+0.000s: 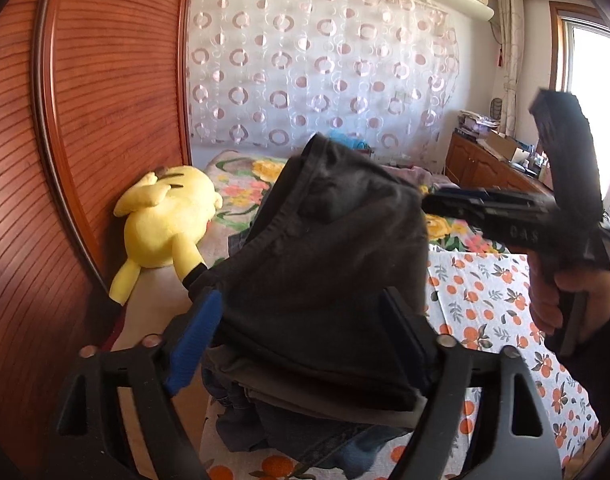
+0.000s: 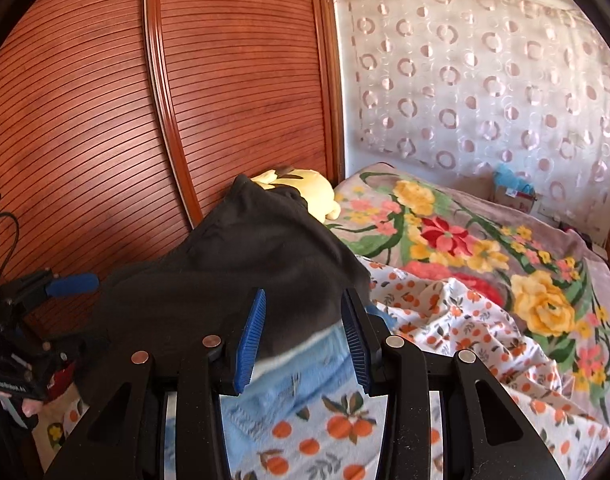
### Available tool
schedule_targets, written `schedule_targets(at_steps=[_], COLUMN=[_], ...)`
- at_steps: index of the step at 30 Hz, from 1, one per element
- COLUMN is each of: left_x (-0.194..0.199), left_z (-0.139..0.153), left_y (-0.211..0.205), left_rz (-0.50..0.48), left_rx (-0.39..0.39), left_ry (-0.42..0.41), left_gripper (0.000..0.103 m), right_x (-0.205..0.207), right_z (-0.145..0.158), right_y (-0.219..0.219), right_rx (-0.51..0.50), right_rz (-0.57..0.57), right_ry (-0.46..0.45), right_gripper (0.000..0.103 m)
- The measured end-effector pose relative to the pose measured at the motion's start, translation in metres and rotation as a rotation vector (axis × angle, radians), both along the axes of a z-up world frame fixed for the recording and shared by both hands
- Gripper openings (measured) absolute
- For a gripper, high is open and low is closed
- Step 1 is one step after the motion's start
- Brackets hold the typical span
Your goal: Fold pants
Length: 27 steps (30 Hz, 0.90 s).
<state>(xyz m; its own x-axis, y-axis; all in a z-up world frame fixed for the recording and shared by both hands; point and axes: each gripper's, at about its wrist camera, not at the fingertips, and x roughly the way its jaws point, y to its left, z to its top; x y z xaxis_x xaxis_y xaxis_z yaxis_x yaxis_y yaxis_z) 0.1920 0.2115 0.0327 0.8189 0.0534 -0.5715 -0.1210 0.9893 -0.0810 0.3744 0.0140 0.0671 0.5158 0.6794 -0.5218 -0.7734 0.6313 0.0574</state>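
Note:
The dark grey pants [image 1: 325,264] lie bunched and folded on top of a pile of clothes on the bed; they also show in the right wrist view [image 2: 241,272]. My left gripper [image 1: 305,340] is open, its blue-padded fingers on either side of the pants' near fold, not pressing it. My right gripper [image 2: 301,332] is open too, its jaws wide at the pants' near edge, above light blue jeans [image 2: 289,368]. In the left wrist view the right gripper [image 1: 437,202] comes in from the right, tips at the pants' far right side.
Denim and other folded clothes [image 1: 289,420] lie under the pants. An orange-print sheet [image 1: 489,304] and floral blanket [image 2: 465,240] cover the bed. A yellow plush toy [image 1: 165,224] lies by the wooden wardrobe [image 1: 105,120] on the left. A wooden cabinet [image 1: 485,164] stands far right.

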Motion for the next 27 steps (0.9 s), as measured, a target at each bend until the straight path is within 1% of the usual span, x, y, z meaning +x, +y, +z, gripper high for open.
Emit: schedule_targets(at_steps=[6,7,8,10,13,14,15,16,17,18,20,23,27], left_x=[-0.011,-0.014,-0.016,-0.02,-0.027,-0.03,-0.031,-0.034,-0.037,-0.04,-0.045,-0.051,-0.06], left_z=[0.011,0.013,0.014,0.015,0.018,0.02,0.021,0.022,0.023,0.025,0.027,0.03,0.035], left_y=[-0.022,-0.027,-0.031,-0.041,-0.06,-0.066,-0.069,-0.074,-0.078,-0.083,-0.094,-0.108,-0.125], left_rz=[-0.036,-0.049,-0.057,-0.077,-0.106,-0.117,-0.121,-0.125,-0.132,-0.136,-0.14,-0.154,-0.19], left_rx=[0.02,0.019,0.019,0.023,0.031,0.028,0.025,0.023,0.022,0.024,0.044,0.067,0.061], left_ry=[-0.025,-0.031,-0.034,-0.042,-0.061,-0.067,-0.073,-0.081,-0.092,-0.1,-0.105,-0.114,-0.136], left_gripper=[0.086,0.086,0.086,0.086,0.086,0.086,0.086,0.086,0.086,0.086,0.086,0.086,0.086], right_x=[-0.041,-0.048,-0.056,-0.073,-0.1,-0.109,-0.117,-0.125,-0.133,-0.143,-0.159,-0.186,-0.22], right_z=[0.002,0.002,0.002,0.002,0.002,0.002,0.003,0.003,0.004,0.005,0.008,0.012,0.018], right_y=[-0.035,-0.042,-0.048,-0.063,-0.082,-0.089,-0.095,-0.101,-0.107,-0.113,-0.123,-0.139,-0.152], right_rx=[0.021,0.023,0.025,0.032,0.037,0.041,0.044,0.047,0.048,0.052,0.052,0.059,0.079], right_rz=[-0.063,-0.076,-0.088,-0.111,-0.158,-0.173,-0.189,-0.207,-0.226,-0.243,-0.278,-0.324,-0.371], right_ry=[-0.018,-0.021,-0.027,-0.043,-0.06,-0.062,-0.063,-0.065,-0.07,-0.077,-0.093,-0.12,-0.133], right_gripper=[0.042,0.045,0.052,0.057,0.058,0.06,0.063,0.068,0.072,0.073,0.079,0.082,0.082])
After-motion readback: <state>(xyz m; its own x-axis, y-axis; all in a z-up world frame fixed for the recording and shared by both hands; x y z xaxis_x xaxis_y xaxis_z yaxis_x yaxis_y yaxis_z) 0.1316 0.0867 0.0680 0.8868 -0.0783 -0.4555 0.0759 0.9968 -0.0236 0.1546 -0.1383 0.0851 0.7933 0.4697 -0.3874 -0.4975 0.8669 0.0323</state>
